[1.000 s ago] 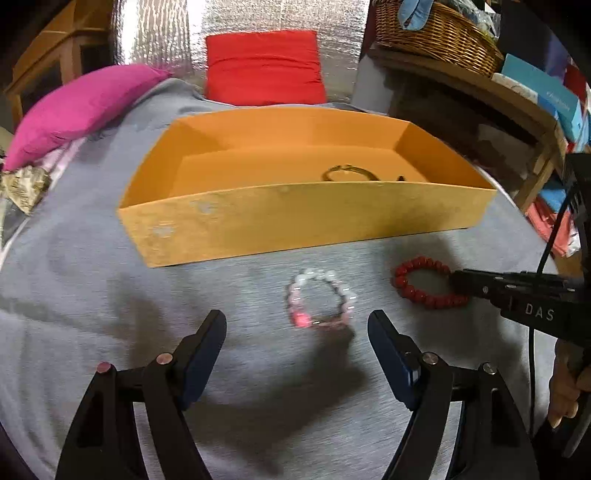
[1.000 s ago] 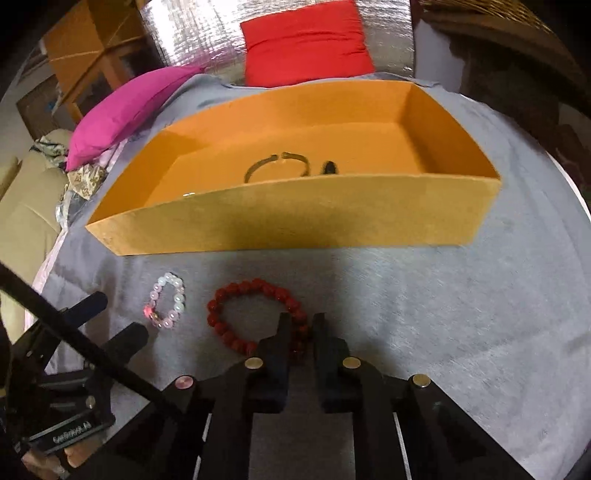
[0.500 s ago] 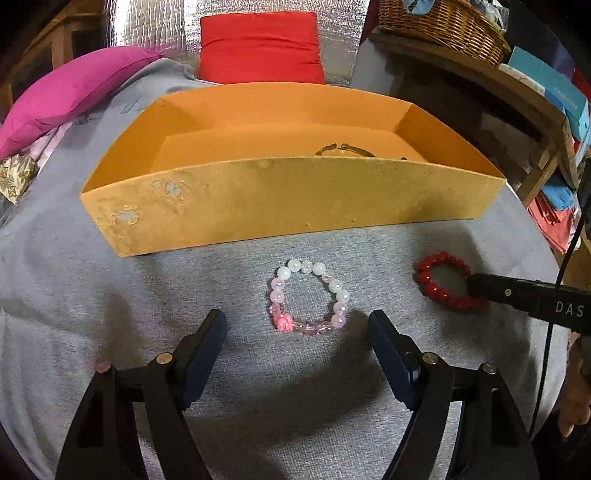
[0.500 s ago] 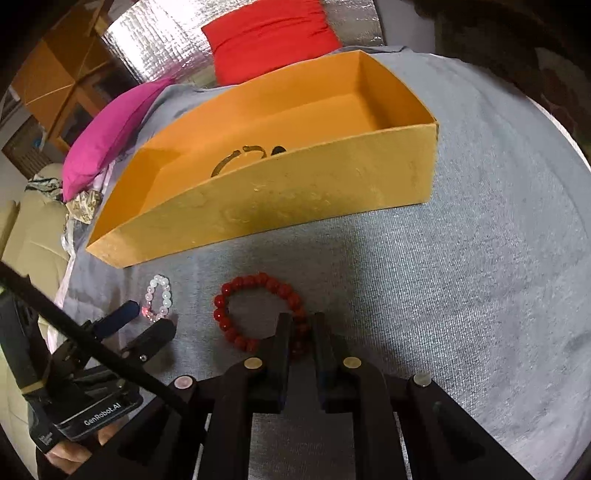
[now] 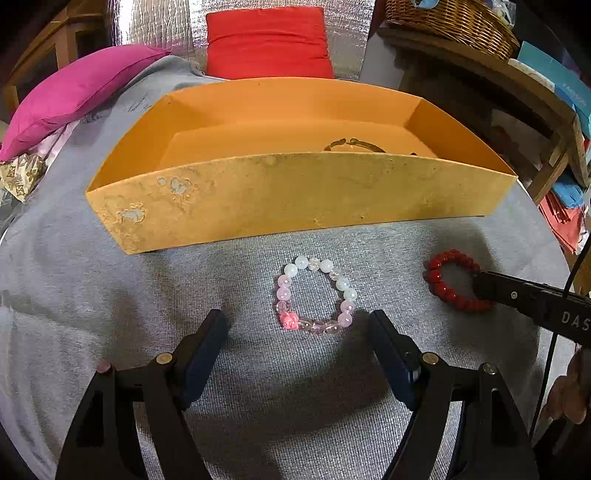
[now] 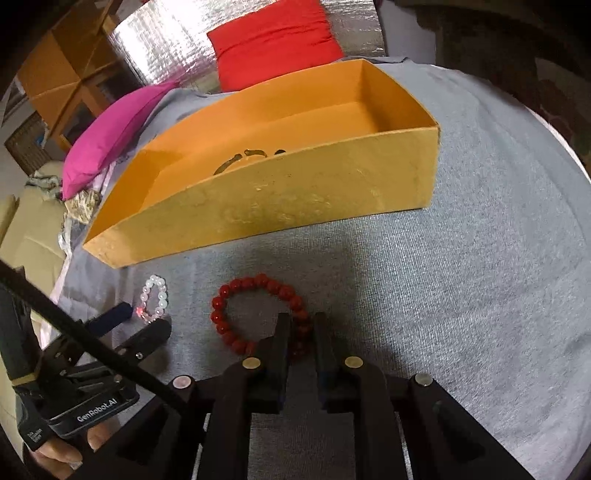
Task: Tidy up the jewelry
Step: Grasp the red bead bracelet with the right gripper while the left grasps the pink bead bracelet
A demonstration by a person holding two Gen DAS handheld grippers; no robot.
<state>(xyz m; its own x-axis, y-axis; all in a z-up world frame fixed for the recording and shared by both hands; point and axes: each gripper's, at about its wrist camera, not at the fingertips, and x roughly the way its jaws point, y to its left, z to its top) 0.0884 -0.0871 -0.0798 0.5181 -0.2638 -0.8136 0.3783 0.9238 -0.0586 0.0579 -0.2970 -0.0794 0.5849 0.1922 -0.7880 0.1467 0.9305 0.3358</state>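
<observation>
A pink and white bead bracelet [image 5: 314, 295] lies flat on the grey cloth, just beyond my left gripper [image 5: 297, 321], whose fingers stand wide open on either side of it without touching. To its right lies a red bead bracelet [image 6: 255, 314]. My right gripper [image 6: 301, 321] sits at its near edge. Its jaws are opening, with the nearest red beads between them and no pad pressing. The orange box [image 5: 295, 195] stands behind both, with a thin metal bangle [image 5: 354, 144] on its floor.
A pink cushion [image 5: 74, 92] and a red cushion [image 5: 266, 40] lie beyond the box. A wooden shelf with a wicker basket [image 5: 454, 22] stands at the right. A small dark item [image 6: 280, 152] lies beside the bangle. A person's hand [image 6: 62, 454] holds the left gripper.
My left gripper has drawn closer to the pink and white bracelet. My right gripper has rolled, tilting its view, and its nearly shut jaws have parted around the red beads.
</observation>
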